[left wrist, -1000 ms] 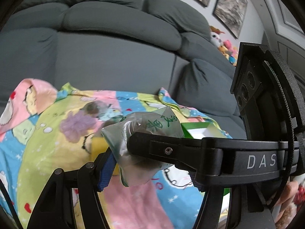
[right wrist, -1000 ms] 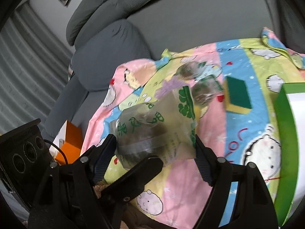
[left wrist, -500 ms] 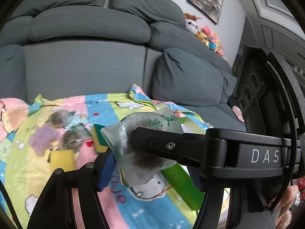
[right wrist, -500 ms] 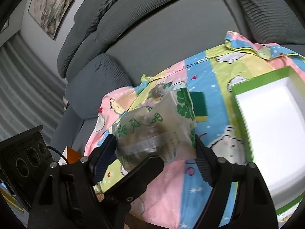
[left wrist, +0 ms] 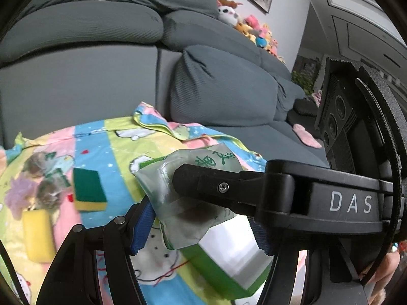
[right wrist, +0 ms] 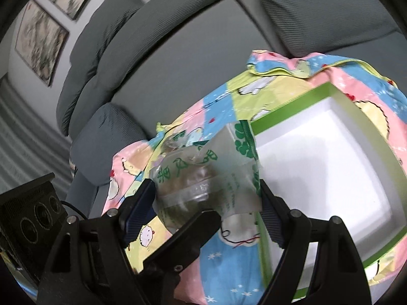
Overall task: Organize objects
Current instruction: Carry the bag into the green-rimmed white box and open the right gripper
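A clear plastic packet (left wrist: 187,225) with green print and something dark inside hangs above the patterned blanket (left wrist: 114,152). My left gripper (left wrist: 201,231) is shut on the packet, blue pads on either side. In the right wrist view the same packet (right wrist: 203,172) sits between the pads of my right gripper (right wrist: 203,206), which is also shut on it. One black finger of the other gripper crosses each view in front of the packet. The packet hovers at the left rim of a green box (right wrist: 292,111) with a white inside; in the left wrist view the green box (left wrist: 218,274) lies just beneath it.
On the blanket to the left lie a green-and-yellow sponge (left wrist: 87,189), a yellow sponge (left wrist: 38,233) and two more clear packets (left wrist: 48,193). A grey sofa (left wrist: 223,86) rises behind, with plush toys (left wrist: 251,28) on its back.
Both grippers have carried the packet rightward across the blanket, away from the sponges. The green box has come into full view beside and under the packet.
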The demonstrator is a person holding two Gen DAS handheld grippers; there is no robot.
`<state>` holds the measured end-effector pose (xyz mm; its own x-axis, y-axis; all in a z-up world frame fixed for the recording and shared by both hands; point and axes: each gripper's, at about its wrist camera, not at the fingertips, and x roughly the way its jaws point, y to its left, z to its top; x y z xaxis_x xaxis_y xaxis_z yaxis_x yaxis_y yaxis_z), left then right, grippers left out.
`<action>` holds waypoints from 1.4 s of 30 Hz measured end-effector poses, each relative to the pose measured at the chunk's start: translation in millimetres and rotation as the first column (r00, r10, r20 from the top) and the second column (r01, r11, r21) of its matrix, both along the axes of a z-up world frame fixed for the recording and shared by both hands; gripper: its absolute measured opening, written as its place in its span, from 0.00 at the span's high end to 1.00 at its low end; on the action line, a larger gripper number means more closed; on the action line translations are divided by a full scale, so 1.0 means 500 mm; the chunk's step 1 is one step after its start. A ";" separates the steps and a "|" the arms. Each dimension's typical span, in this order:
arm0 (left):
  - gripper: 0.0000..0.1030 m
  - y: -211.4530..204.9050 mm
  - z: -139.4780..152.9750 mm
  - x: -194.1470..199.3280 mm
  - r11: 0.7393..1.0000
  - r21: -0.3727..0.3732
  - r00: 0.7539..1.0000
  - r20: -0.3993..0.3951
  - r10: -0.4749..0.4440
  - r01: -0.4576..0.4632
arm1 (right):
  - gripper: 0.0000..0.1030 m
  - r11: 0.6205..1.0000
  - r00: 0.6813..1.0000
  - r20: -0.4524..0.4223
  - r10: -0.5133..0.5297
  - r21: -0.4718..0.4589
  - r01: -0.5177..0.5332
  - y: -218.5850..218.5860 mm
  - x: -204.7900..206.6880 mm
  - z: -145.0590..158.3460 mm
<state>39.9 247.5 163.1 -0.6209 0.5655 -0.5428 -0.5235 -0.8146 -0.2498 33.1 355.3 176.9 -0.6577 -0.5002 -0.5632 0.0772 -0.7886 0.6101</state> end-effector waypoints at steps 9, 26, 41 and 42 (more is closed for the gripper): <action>0.35 0.070 -0.017 -0.021 0.998 -0.016 0.997 0.033 -0.063 0.064 | 0.23 0.997 0.996 0.030 -0.078 -0.023 0.079 0.070 0.000 -0.025; 0.35 0.163 -0.103 -0.072 0.986 0.012 0.964 0.211 -0.164 0.165 | 0.23 0.979 0.968 0.153 -0.200 -0.012 0.204 0.181 -0.012 -0.109; 0.35 0.152 -0.161 -0.099 0.994 -0.047 0.951 0.298 -0.082 0.100 | 0.23 0.976 0.941 0.263 -0.213 0.009 0.218 0.183 -0.055 -0.181; 0.35 0.153 -0.163 -0.098 0.994 -0.067 0.954 0.291 -0.066 0.089 | 0.23 0.976 0.940 0.268 -0.212 0.008 0.218 0.183 -0.058 -0.185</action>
